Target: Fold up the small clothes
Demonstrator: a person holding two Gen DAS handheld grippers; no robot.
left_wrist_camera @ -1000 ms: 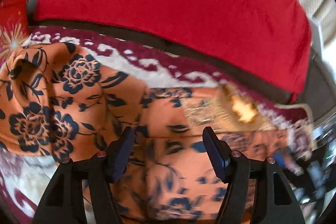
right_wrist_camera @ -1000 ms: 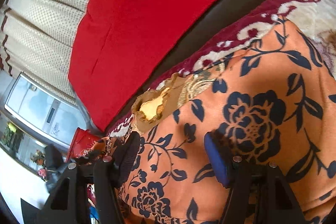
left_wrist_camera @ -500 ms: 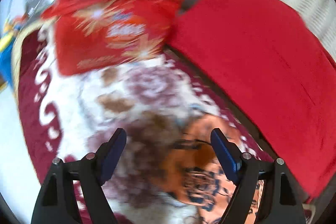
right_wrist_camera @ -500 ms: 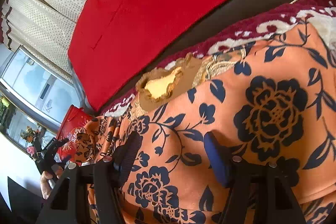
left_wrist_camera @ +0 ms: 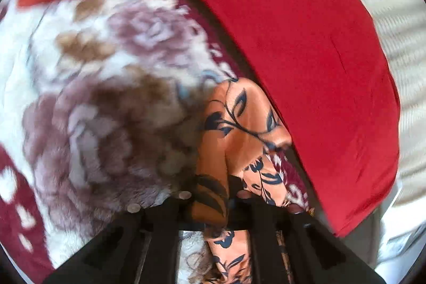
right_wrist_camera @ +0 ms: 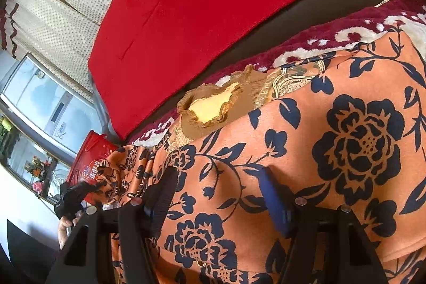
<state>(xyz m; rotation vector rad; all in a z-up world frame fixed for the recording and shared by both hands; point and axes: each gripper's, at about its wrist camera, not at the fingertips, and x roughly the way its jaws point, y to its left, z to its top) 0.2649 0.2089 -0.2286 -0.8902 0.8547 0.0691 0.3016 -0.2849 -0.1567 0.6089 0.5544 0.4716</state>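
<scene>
garment [right_wrist_camera: 332, 140], orange floral, spread on the blanket [left_wrist_camera: 101, 103], not folded yet. left hand-held gripper [left_wrist_camera: 210, 204] just clamped shut on one edge; right hand-held gripper [right_wrist_camera: 218, 201] open over the cloth. every fold still to do.

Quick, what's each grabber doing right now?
Left gripper: has just closed, fingers pinching a fold of the orange flowered garment.
Right gripper: open, fingers spread over the garment, gripping nothing.

Legible text: none. Red bag [right_wrist_camera: 89, 164], right wrist view: white printed characters, too blurred to read.
</scene>
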